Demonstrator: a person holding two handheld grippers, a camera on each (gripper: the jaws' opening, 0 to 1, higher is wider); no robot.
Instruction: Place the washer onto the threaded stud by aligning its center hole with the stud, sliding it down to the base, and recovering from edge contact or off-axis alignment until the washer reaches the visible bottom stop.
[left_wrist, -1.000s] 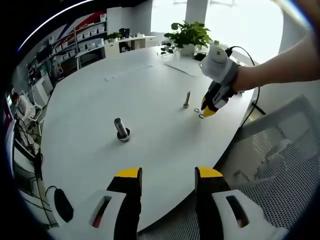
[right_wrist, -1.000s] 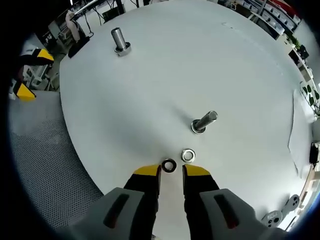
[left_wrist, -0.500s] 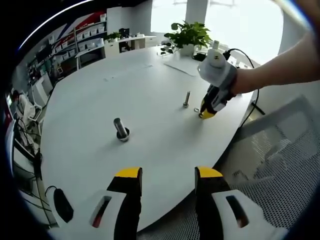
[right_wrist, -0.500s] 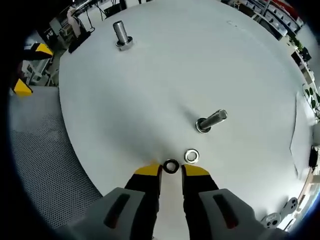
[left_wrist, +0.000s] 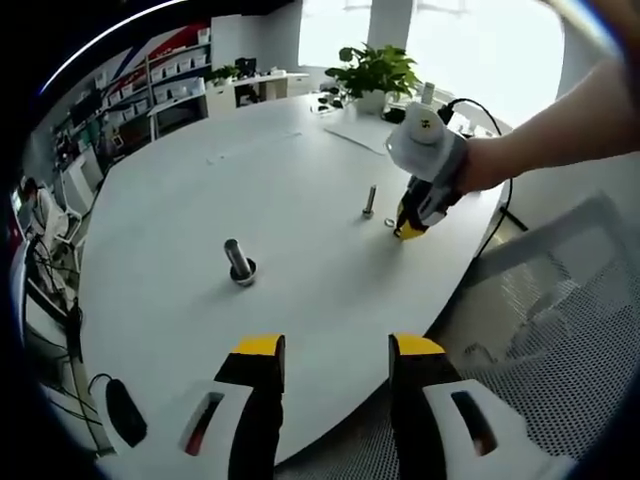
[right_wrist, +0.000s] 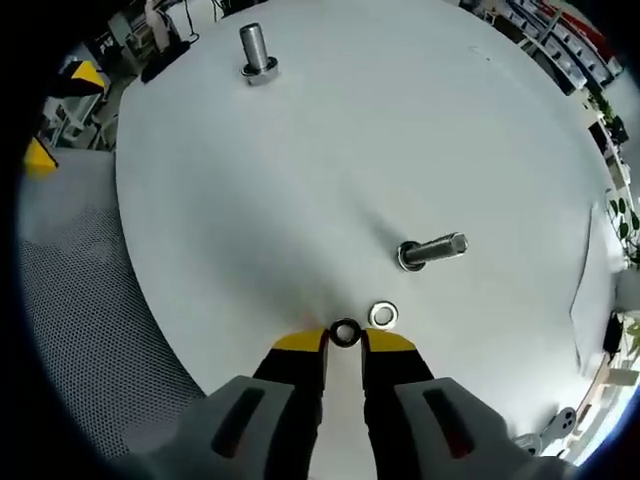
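Note:
A thin threaded stud (right_wrist: 432, 250) stands upright on the white round table (right_wrist: 400, 120), and it also appears as the stud (left_wrist: 369, 200). Two washers lie flat close to it: a silver washer (right_wrist: 382, 316) and a dark washer (right_wrist: 344, 332). My right gripper (right_wrist: 344, 342) is down at the table with its jaws narrowly apart, the dark washer lying right between the yellow tips. A person's hand holds this right gripper (left_wrist: 410, 229) beside the stud. Low over the table's near edge, my left gripper (left_wrist: 337, 350) is open and holds nothing.
A thicker bolt (left_wrist: 238, 262) stands upright mid-table, also seen as the bolt (right_wrist: 256, 47). A potted plant (left_wrist: 378, 72) and papers (left_wrist: 355, 135) sit at the far side. A mesh chair (left_wrist: 560, 330) lies past the table edge, and a black mouse (left_wrist: 125, 410) is nearby.
My right gripper has edged forward and down, so the dark washer now lies between its tips instead of just ahead of them. The left gripper has stayed in place.

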